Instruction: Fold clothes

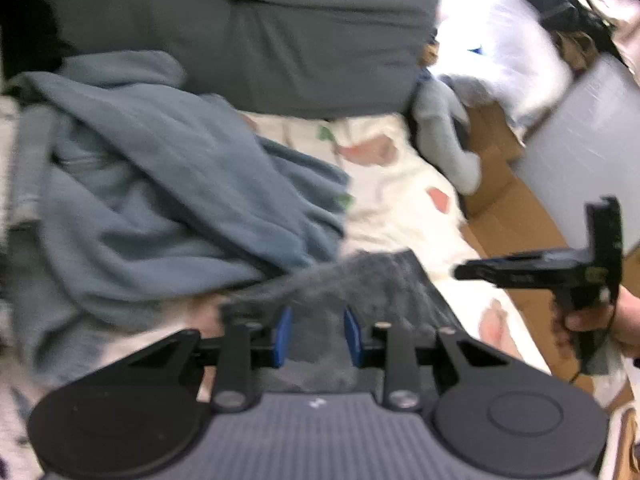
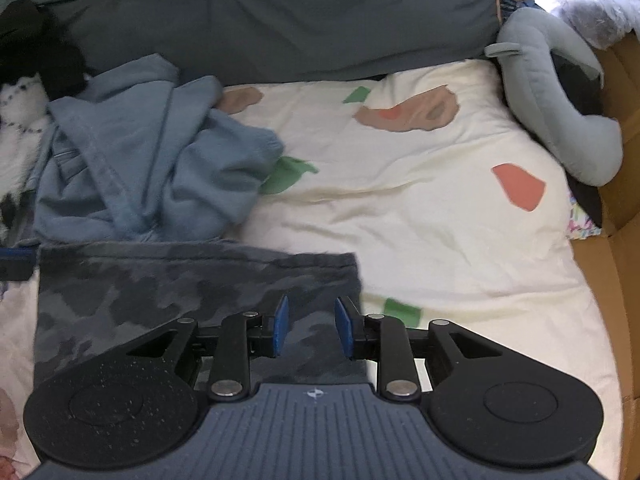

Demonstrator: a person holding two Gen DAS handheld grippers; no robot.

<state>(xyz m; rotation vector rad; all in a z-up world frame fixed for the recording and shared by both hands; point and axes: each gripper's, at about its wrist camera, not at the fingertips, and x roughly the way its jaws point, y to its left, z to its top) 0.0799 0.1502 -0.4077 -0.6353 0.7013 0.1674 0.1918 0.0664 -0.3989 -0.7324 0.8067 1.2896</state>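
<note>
Two garments show on the patterned bedsheet [image 2: 420, 208]: a camouflage cloth [image 2: 160, 296] lying flat with squared edges, apparently already folded, and a crumpled blue fleece [image 2: 140, 160] just behind it, untouched. Both the left gripper [image 1: 318, 334] and the right gripper [image 2: 310, 326] hover over the camouflage cloth, jaws apart and gripping nothing, though the left view is blurred.

Grey plush toy [image 2: 560, 120] beside dark pillow [image 2: 280, 20]; patterned sheet [image 2: 440, 220]; cardboard [image 1: 516, 208].
</note>
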